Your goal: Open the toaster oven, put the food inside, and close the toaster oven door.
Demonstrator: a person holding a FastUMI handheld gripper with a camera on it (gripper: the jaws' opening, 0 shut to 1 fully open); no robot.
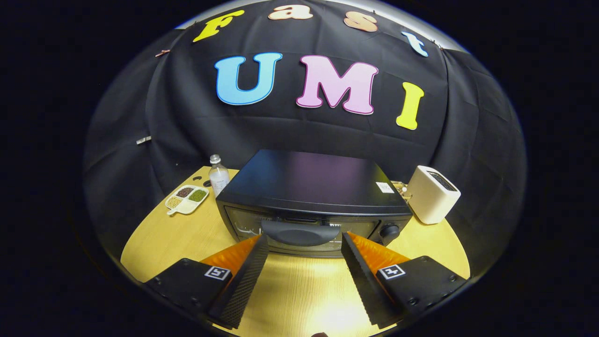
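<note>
A black toaster oven [309, 187] stands on the round wooden table [164, 238], its glass door shut. The door's wide dark handle [300, 232] runs across the top of the door, just beyond my fingertips. My gripper [304, 243] is open, and the fingers straddle the handle's width without touching it. Nothing is held between the fingers. A white divided dish of food [186, 199], with brown, green and yellow portions, lies on the table to the oven's left.
A clear plastic bottle [218, 175] stands behind the dish, close to the oven's left rear corner. A cream pop-up toaster [433, 194] sits to the oven's right. A control knob [389, 230] is on the oven's front right. Bare table lies under the fingers.
</note>
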